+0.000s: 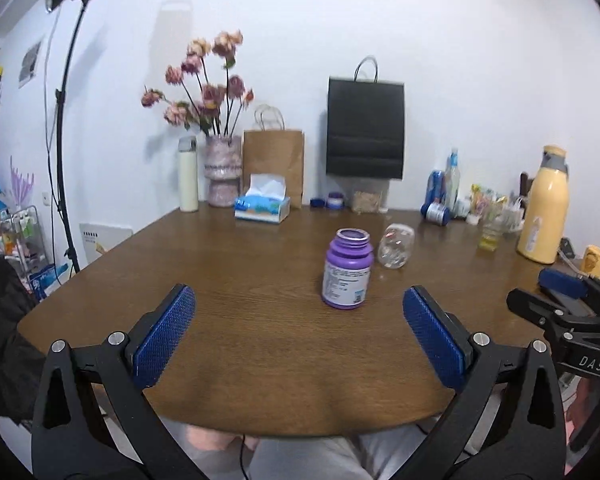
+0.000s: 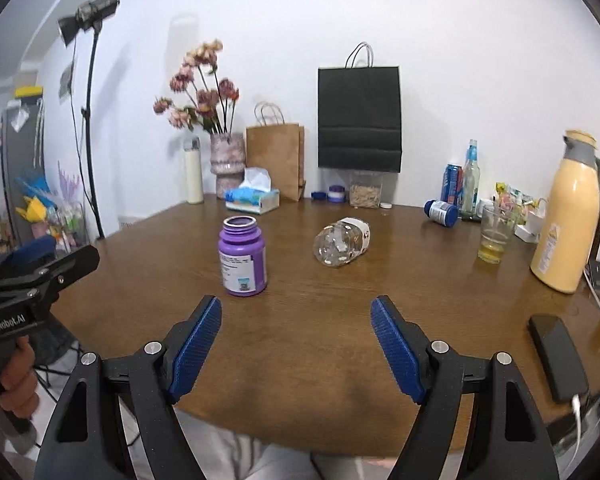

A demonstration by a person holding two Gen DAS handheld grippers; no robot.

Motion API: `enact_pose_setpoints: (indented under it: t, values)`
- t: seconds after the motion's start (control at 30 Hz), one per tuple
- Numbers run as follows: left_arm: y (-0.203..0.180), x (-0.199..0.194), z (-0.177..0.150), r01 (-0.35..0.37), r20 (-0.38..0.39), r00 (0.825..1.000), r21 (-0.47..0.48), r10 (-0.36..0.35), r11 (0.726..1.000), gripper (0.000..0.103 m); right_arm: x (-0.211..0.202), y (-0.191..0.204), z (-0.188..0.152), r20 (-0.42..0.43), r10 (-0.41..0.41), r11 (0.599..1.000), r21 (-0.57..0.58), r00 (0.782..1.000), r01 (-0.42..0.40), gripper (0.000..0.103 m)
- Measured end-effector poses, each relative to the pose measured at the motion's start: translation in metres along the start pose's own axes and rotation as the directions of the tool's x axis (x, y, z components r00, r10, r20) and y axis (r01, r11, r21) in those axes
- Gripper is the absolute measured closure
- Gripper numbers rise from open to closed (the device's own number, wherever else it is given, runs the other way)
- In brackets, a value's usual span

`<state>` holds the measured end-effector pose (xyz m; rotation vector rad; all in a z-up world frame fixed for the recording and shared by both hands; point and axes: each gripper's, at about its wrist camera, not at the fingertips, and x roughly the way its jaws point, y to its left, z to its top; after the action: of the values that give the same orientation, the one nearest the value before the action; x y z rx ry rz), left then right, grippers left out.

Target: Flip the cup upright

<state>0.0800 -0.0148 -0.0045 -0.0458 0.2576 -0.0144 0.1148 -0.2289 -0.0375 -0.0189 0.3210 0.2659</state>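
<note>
A clear plastic cup [image 2: 342,242] lies on its side near the middle of the brown table [image 2: 300,340]; it also shows in the left wrist view [image 1: 396,246]. A purple open bottle [image 2: 242,256] stands upright to its left, also in the left wrist view [image 1: 347,274]. My right gripper [image 2: 296,332] is open and empty, above the table's near part, short of the cup. My left gripper [image 1: 298,320] is open and empty, just short of the purple bottle.
Along the back stand a flower vase [image 2: 228,162], a tissue box [image 2: 254,198], brown [image 2: 278,158] and black [image 2: 359,118] paper bags, and small jars. At the right are a glass [image 2: 494,236], a blue bottle on its side [image 2: 442,212], a yellow thermos [image 2: 568,216] and a phone [image 2: 558,356].
</note>
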Motion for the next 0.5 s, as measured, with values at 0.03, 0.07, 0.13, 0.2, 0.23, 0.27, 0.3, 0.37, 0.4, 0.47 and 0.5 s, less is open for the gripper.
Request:
enact_pose_setpoints:
  t: [0.03,0.07,0.13,0.2,0.23,0.27,0.3,0.37,0.4,0.47,0.5]
  values:
    - [-0.001,-0.010,-0.004,0.008,0.018,1.000,0.004,-0.008,1.000,0.000,-0.007,0.000,-0.005,0.011,0.000,1.000,0.009,1.000,0.000,0.021]
    - [-0.001,-0.020,-0.008,0.013,0.036,0.999,0.015,-0.013,1.000,0.000,-0.017,0.001,-0.012,0.027,-0.001,1.000,0.018,1.000,0.001,0.021]
    - [0.001,-0.036,-0.012,0.012,0.074,0.997,0.032,-0.014,0.999,0.000,-0.034,0.001,-0.023,0.053,-0.010,0.999,0.034,0.999,0.008,0.021]
    - [0.005,-0.054,-0.016,0.019,0.111,0.994,0.034,-0.022,0.999,0.000,-0.048,0.000,-0.030,0.063,-0.003,0.998,0.062,0.998,-0.001,0.021]
    - [0.006,-0.059,-0.018,0.025,0.120,0.992,0.036,-0.029,0.999,0.000,-0.053,-0.002,-0.033,0.056,0.006,0.997,0.080,0.998,-0.010,0.021]
    - [0.006,-0.064,-0.019,0.026,0.128,0.991,0.043,-0.032,0.999,0.000,-0.055,-0.003,-0.034,0.057,0.010,0.996,0.090,0.998,-0.015,0.021]
    - [0.004,-0.068,-0.020,0.023,0.136,0.990,0.059,-0.030,0.998,0.000,-0.057,-0.003,-0.036,0.060,0.012,0.995,0.094,0.998,-0.017,0.021]
    - [0.002,-0.069,-0.021,0.027,0.133,0.990,0.074,-0.036,0.997,0.000,-0.056,-0.003,-0.037,0.054,0.005,0.995,0.094,0.999,-0.010,0.021]
    - [0.002,-0.068,-0.021,0.031,0.124,0.992,0.072,-0.040,0.997,0.000,-0.054,-0.003,-0.038,0.047,0.008,0.995,0.097,0.999,-0.012,0.021]
    - [0.004,-0.065,-0.021,0.034,0.112,0.993,0.062,-0.041,0.997,0.000,-0.050,-0.002,-0.038,0.033,0.014,0.995,0.099,0.999,-0.017,0.021]
    - [0.004,-0.066,-0.021,0.034,0.114,0.993,0.058,-0.040,0.998,0.000,-0.050,-0.002,-0.039,0.030,0.014,0.995,0.096,0.999,-0.017,0.021]
